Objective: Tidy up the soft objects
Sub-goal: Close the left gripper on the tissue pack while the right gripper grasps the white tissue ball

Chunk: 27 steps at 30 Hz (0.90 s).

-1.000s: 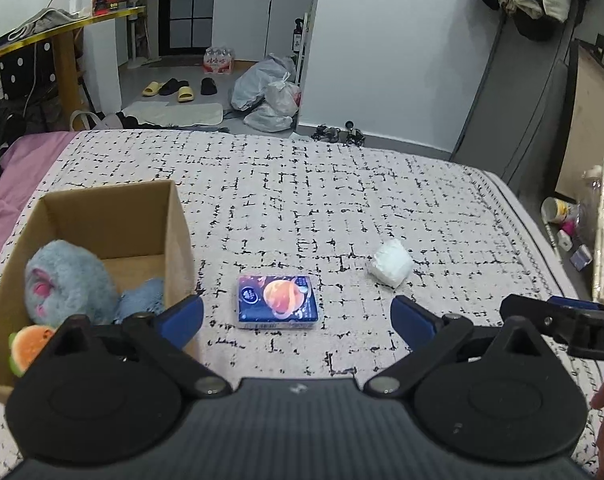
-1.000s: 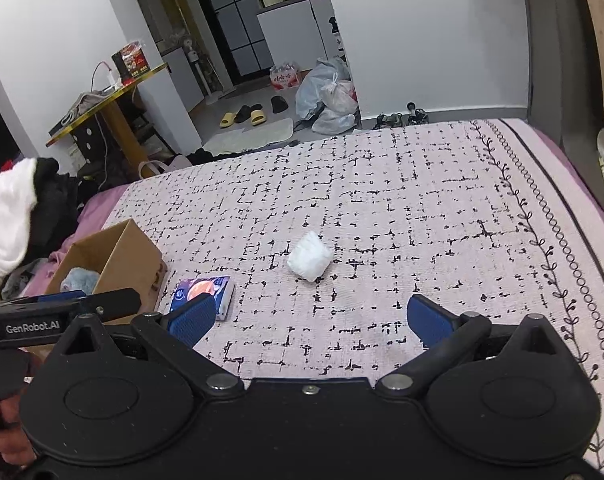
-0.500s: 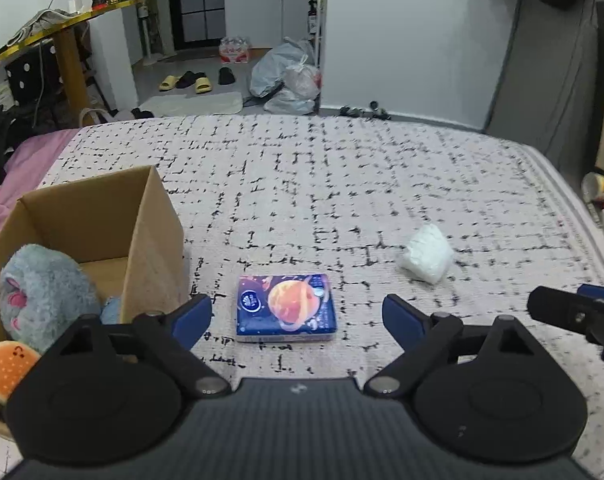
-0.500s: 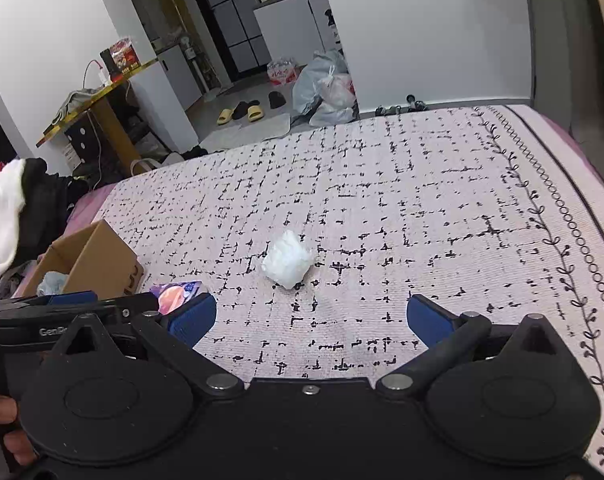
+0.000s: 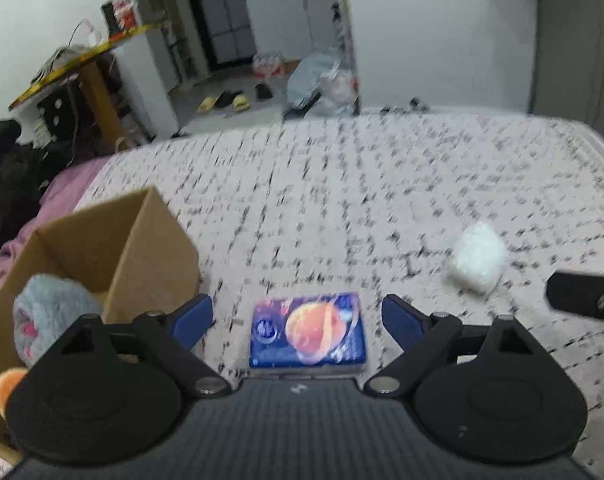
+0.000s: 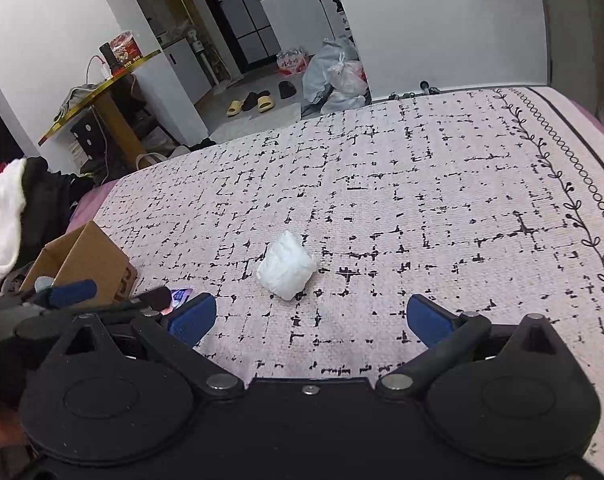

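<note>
A blue tissue pack [image 5: 307,330] with an orange planet print lies flat on the patterned bed cover, between the blue pads of my left gripper [image 5: 298,316], which stands open and does not touch it. A white crumpled soft bundle [image 6: 286,270] rests on the cover just ahead of my right gripper [image 6: 311,316], whose jaws are open with nothing between them. The bundle [image 5: 477,258] also shows to the right in the left wrist view. A cardboard box [image 5: 114,240] at the left holds a grey plush toy [image 5: 50,312] and an orange plush [image 5: 6,388].
The bed cover [image 6: 441,208] stretches far ahead and to the right, ending at a bordered edge. The box [image 6: 82,260] stands near the bed's left edge beside piled clothes [image 6: 6,216]. Beyond the bed are bags [image 6: 337,76], slippers and a yellow table [image 6: 102,100].
Both grippers have sunk toward the bed. The tissue pack now lies between the left pads, which narrowed slightly. The white bundle sits closer to the right gripper.
</note>
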Available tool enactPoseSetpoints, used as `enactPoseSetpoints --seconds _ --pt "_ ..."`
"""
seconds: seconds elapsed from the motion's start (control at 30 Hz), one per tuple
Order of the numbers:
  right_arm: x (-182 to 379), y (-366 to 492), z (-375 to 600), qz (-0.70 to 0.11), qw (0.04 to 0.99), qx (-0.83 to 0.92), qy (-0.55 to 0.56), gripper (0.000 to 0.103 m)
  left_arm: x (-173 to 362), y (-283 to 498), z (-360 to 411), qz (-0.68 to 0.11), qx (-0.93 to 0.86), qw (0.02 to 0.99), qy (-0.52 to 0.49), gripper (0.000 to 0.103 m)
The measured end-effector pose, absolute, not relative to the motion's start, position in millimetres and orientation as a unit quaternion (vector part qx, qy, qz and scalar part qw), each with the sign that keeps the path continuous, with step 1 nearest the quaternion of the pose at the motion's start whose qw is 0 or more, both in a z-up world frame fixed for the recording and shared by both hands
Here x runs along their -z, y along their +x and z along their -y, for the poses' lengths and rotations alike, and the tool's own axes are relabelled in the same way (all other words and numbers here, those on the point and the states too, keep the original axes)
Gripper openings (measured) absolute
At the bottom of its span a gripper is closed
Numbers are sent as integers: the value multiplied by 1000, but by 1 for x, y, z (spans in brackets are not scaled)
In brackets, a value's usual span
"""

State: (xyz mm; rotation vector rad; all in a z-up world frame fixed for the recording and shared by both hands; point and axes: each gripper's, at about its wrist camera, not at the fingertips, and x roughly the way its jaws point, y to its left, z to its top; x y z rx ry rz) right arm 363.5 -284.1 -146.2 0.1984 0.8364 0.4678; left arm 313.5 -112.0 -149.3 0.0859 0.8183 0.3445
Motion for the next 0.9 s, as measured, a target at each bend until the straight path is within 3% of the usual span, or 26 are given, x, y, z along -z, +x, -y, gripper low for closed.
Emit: enactPoseSetpoints --seconds 0.37,0.47,0.63,0.8,0.9 --pt "160 384 274 -399 879 -245 93 101 174 327 120 -422 -185 886 54 92" --pt "161 392 271 -396 877 -258 90 93 183 332 121 -429 -192 881 59 92" --pt "164 402 260 -391 876 -275 70 89 190 333 115 -428 -207 879 34 92" --pt "169 407 244 -391 874 -287 28 86 189 333 107 -428 -188 884 -10 74" --pt "173 412 231 -394 874 -284 -3 76 188 333 106 -429 -183 885 -13 72"
